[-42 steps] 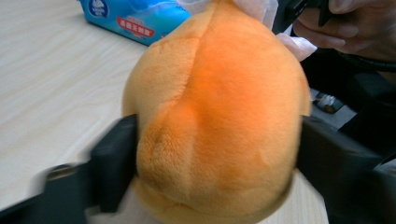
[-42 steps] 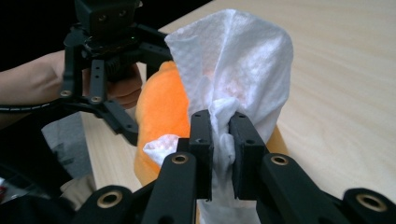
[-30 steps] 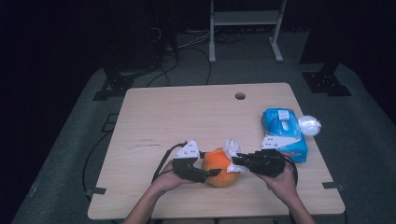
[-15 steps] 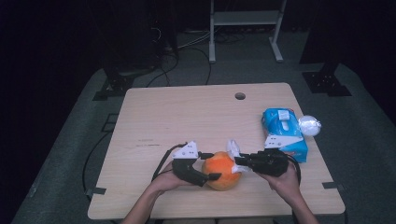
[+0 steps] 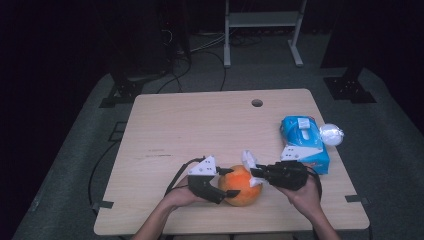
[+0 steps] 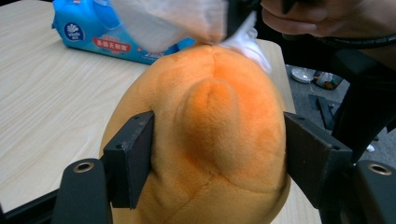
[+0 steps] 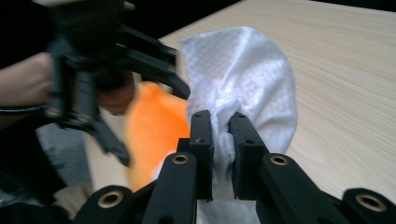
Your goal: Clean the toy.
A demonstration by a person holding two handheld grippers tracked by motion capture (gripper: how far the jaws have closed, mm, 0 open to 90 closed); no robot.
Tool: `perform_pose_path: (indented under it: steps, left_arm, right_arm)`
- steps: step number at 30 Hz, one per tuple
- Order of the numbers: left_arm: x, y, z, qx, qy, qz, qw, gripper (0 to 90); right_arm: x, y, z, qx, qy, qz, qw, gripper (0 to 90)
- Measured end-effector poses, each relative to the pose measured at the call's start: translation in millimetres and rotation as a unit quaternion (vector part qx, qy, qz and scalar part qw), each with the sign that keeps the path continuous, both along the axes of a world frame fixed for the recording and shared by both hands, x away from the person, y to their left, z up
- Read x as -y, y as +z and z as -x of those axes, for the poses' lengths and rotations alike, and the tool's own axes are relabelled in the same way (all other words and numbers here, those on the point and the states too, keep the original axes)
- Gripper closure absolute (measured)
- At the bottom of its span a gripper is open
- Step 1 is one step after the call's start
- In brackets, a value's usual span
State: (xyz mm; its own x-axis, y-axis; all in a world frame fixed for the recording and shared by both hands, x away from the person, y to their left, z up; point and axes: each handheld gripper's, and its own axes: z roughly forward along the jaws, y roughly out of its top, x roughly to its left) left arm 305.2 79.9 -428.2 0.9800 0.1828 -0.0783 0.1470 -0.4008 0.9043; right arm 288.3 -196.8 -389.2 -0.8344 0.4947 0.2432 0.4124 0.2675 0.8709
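An orange plush toy [image 5: 240, 186] rests on the table near the front edge. My left gripper [image 5: 229, 183] comes at it from the left. The plush toy [image 6: 210, 116] sits between that gripper's [image 6: 217, 154] two pads, which have just been closing and now press into its sides. My right gripper [image 5: 252, 175] reaches in from the right, shut on a white tissue [image 5: 248, 161]. In the right gripper view the jaws [image 7: 220, 135] pinch the bunched tissue [image 7: 247, 70] against the top of the toy [image 7: 152, 126]. The tissue [image 6: 173, 21] drapes over the toy's upper end.
A blue tissue pack [image 5: 303, 142] lies to the right on the wooden table [image 5: 200, 125], with a shiny white ball-like object [image 5: 331, 134] beside it. A small round hole [image 5: 257, 103] is near the far edge. Dark floor, cables and a stand lie beyond the table.
Both hands stay where they were at the plush toy. The right gripper's tissue has shifted slightly over the toy's top.
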Motion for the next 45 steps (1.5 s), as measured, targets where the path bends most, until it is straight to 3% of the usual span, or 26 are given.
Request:
perform_pose_path:
  steps: [3,6,7,11,15,20,24,27,30,39,43,45]
  left_arm:
    - [0.0,0.1,1.3,0.002,0.000,-0.003,1.0000,28.9]
    - [0.0,-0.9,1.7,0.002,0.000,0.002,1.0000,28.8]
    - [0.7,-1.0,1.8,0.002,0.000,0.002,1.0000,28.7]
    - [1.2,-1.5,1.9,0.004,-0.001,0.002,1.0000,28.2]
    - [0.4,-1.3,1.6,0.001,-0.001,0.003,1.0000,28.0]
    - [0.1,-1.1,1.1,0.002,-0.002,0.003,1.0000,27.9]
    - [0.6,-0.9,1.9,0.005,-0.006,0.001,1.0000,27.8]
    - [4.4,-1.0,5.8,0.021,-0.019,-0.013,0.9995,24.9]
    - [2.6,-1.0,5.4,0.019,-0.017,-0.014,0.9996,27.8]
    - [3.4,-1.4,5.4,0.018,-0.018,-0.012,0.9996,31.0]
    - [3.3,-1.4,6.5,0.032,-0.019,-0.020,0.9991,31.4]
    - [1.5,-1.1,5.6,0.033,-0.020,-0.021,0.9990,31.5]
  right_arm:
    - [-11.8,1.2,4.0,0.004,0.021,-0.002,0.9998,80.3]
    - [-10.7,-0.5,2.9,-0.012,0.026,-0.028,0.9992,80.4]
    - [-11.4,0.0,3.5,-0.008,0.027,-0.026,0.9993,80.3]
    - [-17.9,3.7,6.9,0.012,0.028,0.013,0.9994,77.3]
    - [-14.8,10.6,9.4,0.026,0.028,0.026,0.9989,69.4]
    - [-9.9,17.8,12.3,0.040,0.033,0.037,0.9980,66.4]
    - [-11.8,13.5,10.8,0.039,0.029,0.048,0.9977,70.5]
    - [-17.5,6.1,10.5,0.037,0.025,0.058,0.9973,76.8]
    - [-18.0,3.6,9.5,0.029,0.023,0.059,0.9975,80.0]
    - [8.9,0.7,1.1,0.022,-0.029,0.089,0.9954,80.9]
    - [2.5,3.5,4.1,0.014,-0.005,0.057,0.9982,81.1]
    - [-4.0,5.1,6.4,0.020,0.006,0.061,0.9979,81.0]
